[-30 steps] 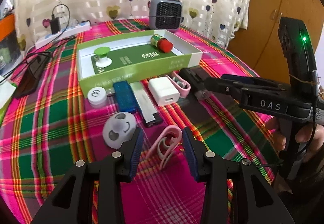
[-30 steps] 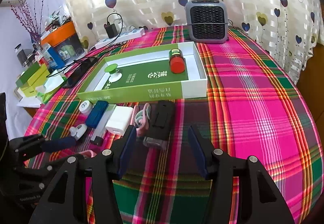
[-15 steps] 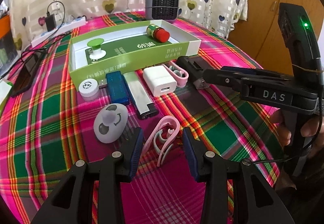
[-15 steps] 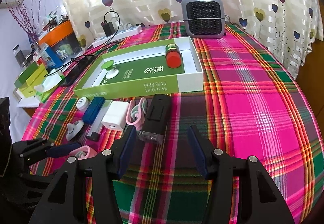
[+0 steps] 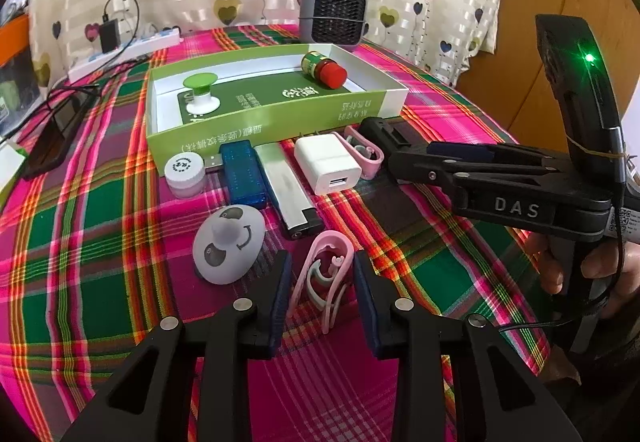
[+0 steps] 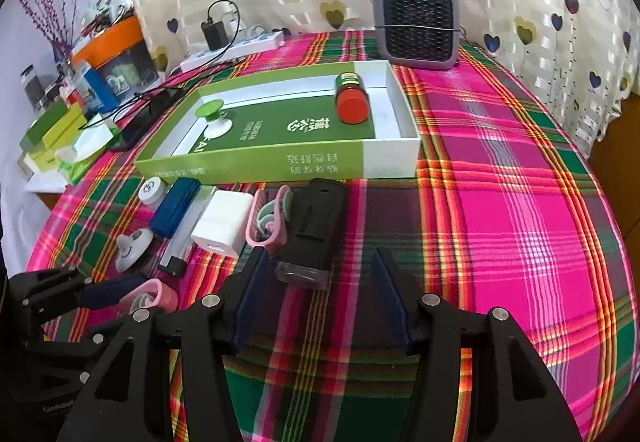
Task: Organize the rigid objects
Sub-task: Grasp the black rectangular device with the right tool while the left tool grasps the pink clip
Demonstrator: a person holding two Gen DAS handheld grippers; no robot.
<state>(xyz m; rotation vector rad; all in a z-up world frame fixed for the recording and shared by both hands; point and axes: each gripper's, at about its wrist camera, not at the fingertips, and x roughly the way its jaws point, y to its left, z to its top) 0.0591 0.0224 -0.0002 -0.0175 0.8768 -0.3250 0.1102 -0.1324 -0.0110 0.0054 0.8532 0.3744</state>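
Left gripper (image 5: 322, 278) straddles the pink clip (image 5: 326, 274) just short of the green box (image 5: 276, 114), jaws apart, nothing gripped, and that springy clip could squirt sideways; right gripper (image 6: 318, 290) gapes empty.

jar (image 5: 324, 69) in box (image 5: 276, 114) | charger (image 5: 327, 162) before box | heater (image 5: 333, 15) behind box

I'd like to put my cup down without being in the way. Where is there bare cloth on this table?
Bare cloth lies right of the green box, in front of the grey heater. The box's middle is free too. The row before the box, around the white charger, is packed.
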